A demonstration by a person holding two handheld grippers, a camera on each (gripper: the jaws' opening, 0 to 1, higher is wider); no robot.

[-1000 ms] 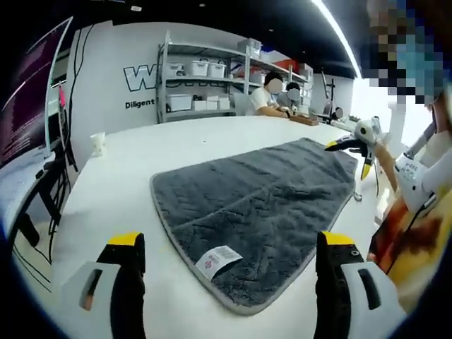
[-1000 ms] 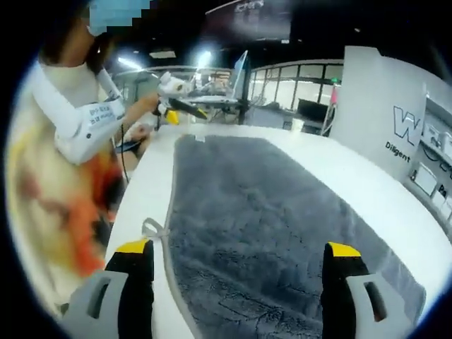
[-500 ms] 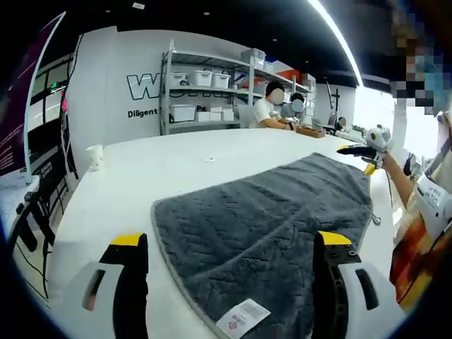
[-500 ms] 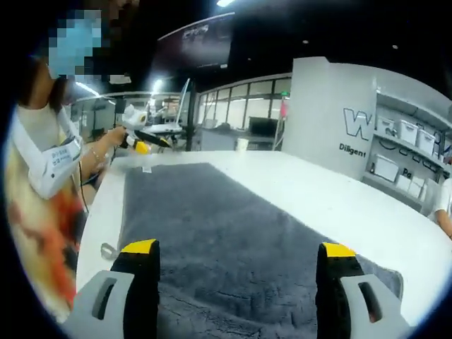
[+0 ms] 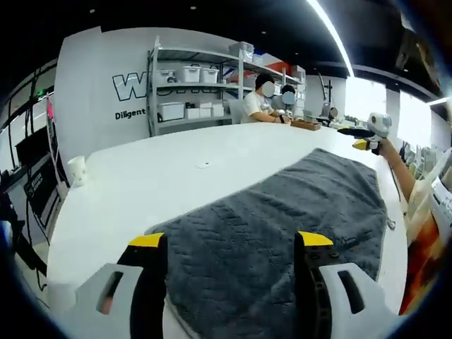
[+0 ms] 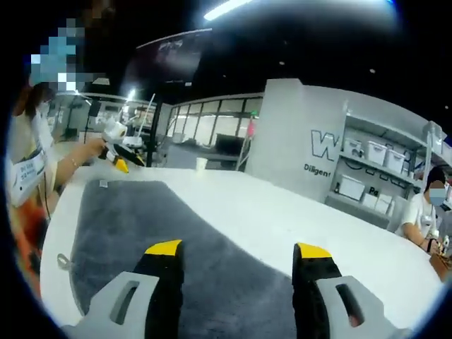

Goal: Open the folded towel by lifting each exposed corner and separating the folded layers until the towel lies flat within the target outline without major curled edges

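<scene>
While you hold both grippers low over the table (image 5: 176, 159), the towel (image 5: 282, 226) lies spread on its white top, grey and zigzag-textured, running from one end where your left gripper (image 5: 229, 244) points to the far end where your right gripper (image 6: 236, 251) points. In the left gripper view your jaws stand apart with the towel's near corner between them; nothing is gripped, and the yellow-tipped jaws are released. The towel's rounded corner sits close to the table's near edge there. Your right gripper shows far off in that view at the towel's opposite end, by the table's right edge, held in your hand (image 5: 387, 145).

In the right gripper view your jaws are likewise spread with only towel (image 6: 134, 226) under the gap, holding nothing. Your left gripper appears beyond the towel's far end, near a small white label (image 6: 104, 183) at that edge. A loop (image 6: 63, 261) hangs off the towel's long side, next to the table's edge.

A cup (image 5: 75, 170) stands near the table's left edge, well apart from the towel. Shelves (image 5: 191, 88) with bins stand beyond the table.
</scene>
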